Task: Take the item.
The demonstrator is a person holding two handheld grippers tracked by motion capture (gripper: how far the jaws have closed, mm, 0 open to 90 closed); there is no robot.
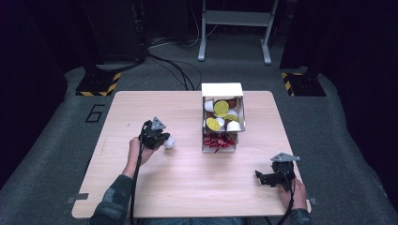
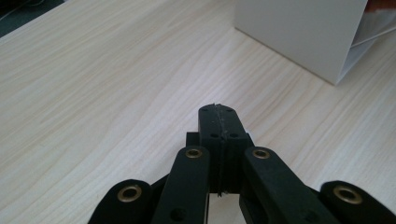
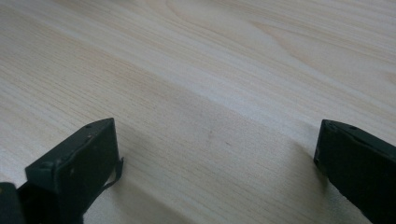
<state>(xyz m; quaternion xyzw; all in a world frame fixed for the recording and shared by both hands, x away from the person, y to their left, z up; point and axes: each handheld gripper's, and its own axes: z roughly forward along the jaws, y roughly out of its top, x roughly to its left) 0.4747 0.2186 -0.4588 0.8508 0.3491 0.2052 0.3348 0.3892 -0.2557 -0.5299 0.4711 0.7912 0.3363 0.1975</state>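
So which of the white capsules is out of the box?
The white capsule lying on the table right beside the left tool; the other white ones sit inside the box among yellow-topped capsules.

The pale wooden desk (image 1: 187,187) is evenly lit from above against a dark room; the high view is soft, and close black tongs (image 3: 212,154) cast blurred shadows

Pale wood-grain table (image 1: 187,187), white box (image 1: 222,89), yellow-lidded white capsules (image 1: 220,108), black left hand-held gripper (image 1: 162,140)
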